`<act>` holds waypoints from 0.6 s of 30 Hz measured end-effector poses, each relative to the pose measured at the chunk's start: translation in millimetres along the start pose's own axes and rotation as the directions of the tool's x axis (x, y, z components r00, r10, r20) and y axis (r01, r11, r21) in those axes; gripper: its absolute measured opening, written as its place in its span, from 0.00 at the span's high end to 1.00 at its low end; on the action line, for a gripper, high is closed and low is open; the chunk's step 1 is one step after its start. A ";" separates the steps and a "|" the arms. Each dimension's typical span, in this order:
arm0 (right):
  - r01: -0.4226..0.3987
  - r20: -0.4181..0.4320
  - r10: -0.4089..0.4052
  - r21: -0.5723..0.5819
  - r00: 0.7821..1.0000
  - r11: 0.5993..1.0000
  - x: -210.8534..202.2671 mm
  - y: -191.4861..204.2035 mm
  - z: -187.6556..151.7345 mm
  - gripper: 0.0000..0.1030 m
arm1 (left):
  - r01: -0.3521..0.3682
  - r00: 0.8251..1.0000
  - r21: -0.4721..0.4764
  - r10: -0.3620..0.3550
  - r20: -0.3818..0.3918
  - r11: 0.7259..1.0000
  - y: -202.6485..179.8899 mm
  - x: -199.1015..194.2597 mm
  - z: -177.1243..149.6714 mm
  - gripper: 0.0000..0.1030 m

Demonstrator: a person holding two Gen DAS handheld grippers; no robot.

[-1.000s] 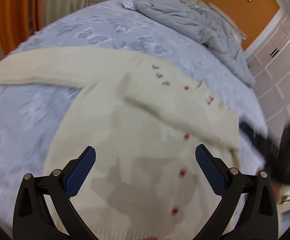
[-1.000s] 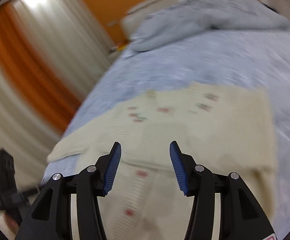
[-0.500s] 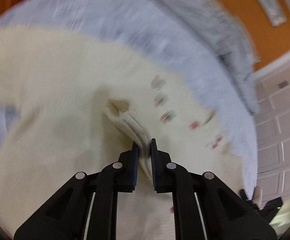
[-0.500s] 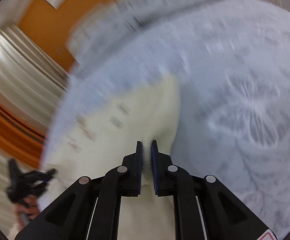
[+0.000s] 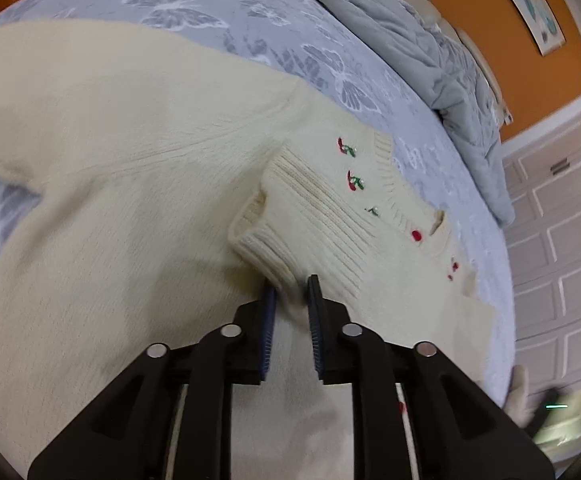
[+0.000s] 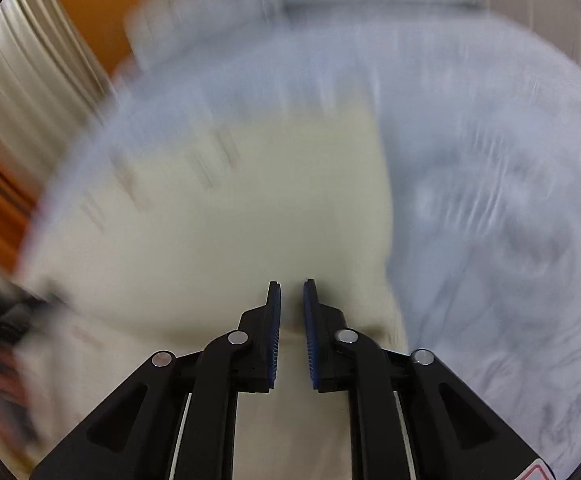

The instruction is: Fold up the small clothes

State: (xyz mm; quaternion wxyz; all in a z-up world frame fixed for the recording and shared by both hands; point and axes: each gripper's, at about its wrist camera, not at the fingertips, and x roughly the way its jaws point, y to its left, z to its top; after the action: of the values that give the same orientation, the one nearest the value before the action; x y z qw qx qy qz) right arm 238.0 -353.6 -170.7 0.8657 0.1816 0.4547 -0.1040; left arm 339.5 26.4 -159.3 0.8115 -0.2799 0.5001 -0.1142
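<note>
My left gripper [image 5: 292, 284] pinches the ribbed cuff [image 5: 290, 236] of a cream cardigan [image 5: 122, 184], its blue pads [image 5: 269, 312] just eased a touch wider with the knit between them. The cuff belongs to a sleeve folded across the cardigan's chest, its open end turned toward the garment's middle. Beyond the cuff runs the ribbed neckline, trimmed with small red-and-green cherry embroidery [image 5: 352, 180] and a red button [image 5: 416, 235]. The cardigan lies flat, front up, in the middle of the bed [image 5: 218, 12], on a pale blue sheet printed with butterflies; its other sleeve stretches out toward the bed's left edge. A crumpled grey quilt [image 5: 414, 48] is heaped along the bed's far edge, below an orange wall [image 5: 506, 36] with a framed picture. White panelled cupboard doors [image 5: 562, 240] stand past the bed's right edge.

My right gripper [image 6: 290, 286] has just been closing, and its pads [image 6: 309, 328] stand nearly together on cream knit near the cardigan's [image 6: 250, 208] right edge. That view is heavily blurred, so the exact part of the garment it grips cannot be told. Blue sheet [image 6: 490, 200] fills the right of this view, and pale curtains [image 6: 30, 80] hang at the far left beside the orange wall.
</note>
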 end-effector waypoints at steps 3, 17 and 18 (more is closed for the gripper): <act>0.009 0.034 -0.008 -0.018 0.999 1.000 -30.1 21.4 -0.7 0.83 | 0.031 0.998 -0.047 -0.029 0.055 0.998 27.3 -43.7 10.3 0.46; -0.100 -0.165 0.061 -0.238 0.984 0.966 -93.8 86.0 -183.4 0.51 | -0.201 0.903 -0.562 0.374 0.212 0.803 283.1 -176.7 112.4 0.91; -0.099 -0.175 0.059 -0.231 0.983 0.968 -90.3 85.1 -184.1 0.51 | -0.228 0.911 -0.538 0.373 0.177 0.811 277.3 -171.9 122.0 0.90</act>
State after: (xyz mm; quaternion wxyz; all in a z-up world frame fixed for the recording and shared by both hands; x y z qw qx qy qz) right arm 78.4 -199.3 -173.3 0.8437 0.1020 0.5271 0.0015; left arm 338.7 374.4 -146.5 0.7781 -0.4124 0.4332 0.1919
